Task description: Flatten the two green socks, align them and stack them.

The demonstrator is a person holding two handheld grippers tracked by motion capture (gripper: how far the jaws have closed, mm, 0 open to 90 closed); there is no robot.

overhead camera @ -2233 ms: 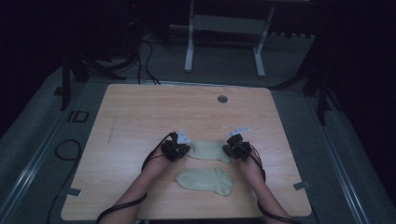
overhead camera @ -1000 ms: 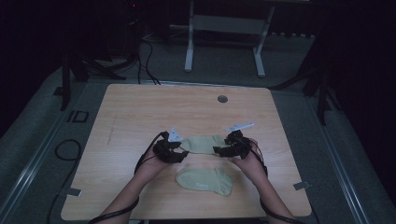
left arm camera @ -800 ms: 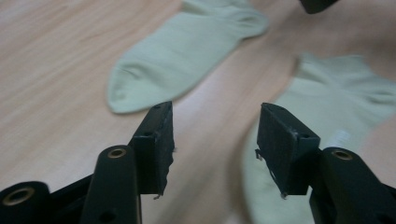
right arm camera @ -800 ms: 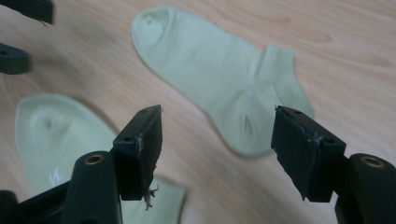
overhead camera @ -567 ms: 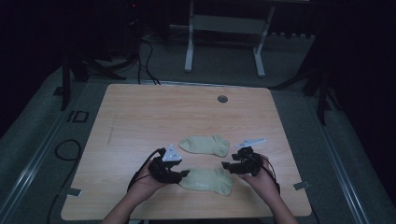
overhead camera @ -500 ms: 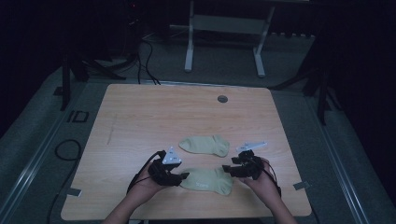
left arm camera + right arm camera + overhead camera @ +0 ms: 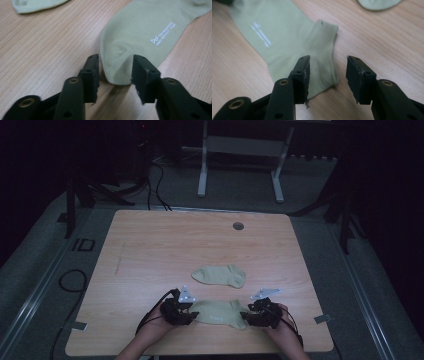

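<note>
Both claws have just been closing: the left claw (image 7: 115, 71) straddles the toe of the near sock (image 7: 218, 312), the right claw (image 7: 328, 75) its cuff, neither pinching yet, so the ends lift together; the far sock (image 7: 220, 275) lies flat mid-table (image 7: 150, 245)

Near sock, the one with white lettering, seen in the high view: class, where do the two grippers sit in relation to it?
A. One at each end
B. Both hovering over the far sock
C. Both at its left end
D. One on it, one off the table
A: in the high view the left gripper sits at the left end of the near sock and the right gripper at its right end.
</note>
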